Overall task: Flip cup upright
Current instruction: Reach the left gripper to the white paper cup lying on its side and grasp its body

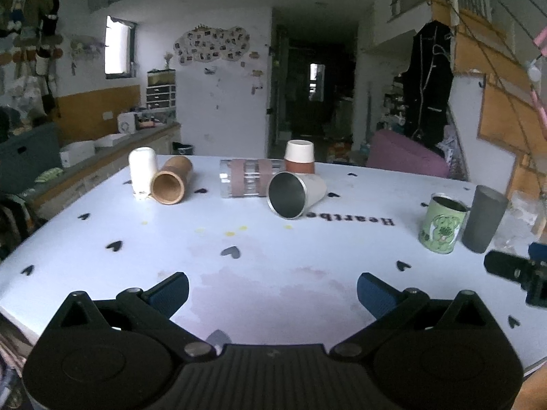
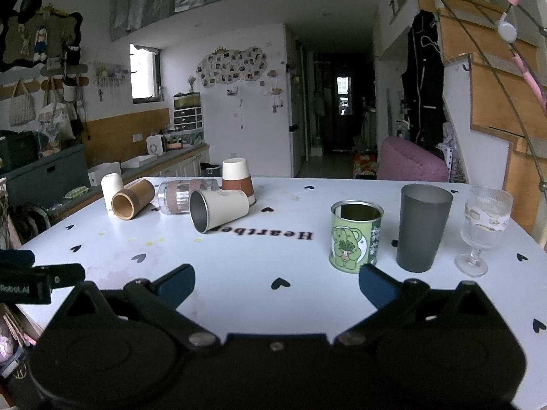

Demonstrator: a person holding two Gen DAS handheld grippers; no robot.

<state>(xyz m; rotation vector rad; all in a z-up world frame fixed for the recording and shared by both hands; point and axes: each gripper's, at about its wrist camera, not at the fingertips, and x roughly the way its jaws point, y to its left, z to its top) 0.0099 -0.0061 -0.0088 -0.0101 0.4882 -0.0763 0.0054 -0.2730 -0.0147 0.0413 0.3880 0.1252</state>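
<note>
Table: your white tabletop (image 2: 239, 259) with black heart prints and the word "Heartbeat" fills the foreground; a cluttered room and dark hallway lie behind it.
Left gripper: your left gripper (image 1: 272, 290) hovers low over the near edge, blue pads spread wide, nothing between them.
Right gripper: your right gripper (image 2: 277, 285) is likewise spread wide and holds nothing; its right pad sits just in front of the green tin.
Tipped cups: the cream metal-lined cup (image 2: 218, 209) lies on its side at the far left-centre, mouth toward you. Beside it lie a brown bamboo cup (image 2: 132, 200) and a clear ribbed cup (image 2: 184, 195), also on their sides.
Inverted cups: a white cup (image 2: 111, 186) and a cream-and-rust cup (image 2: 236, 179) stand mouth down at the back.
Upright items: to your right, a green bear tin (image 2: 355, 237), a dark grey tumbler (image 2: 422, 227) and a stemmed glass (image 2: 483, 229) stand in a row, near one another.
</note>
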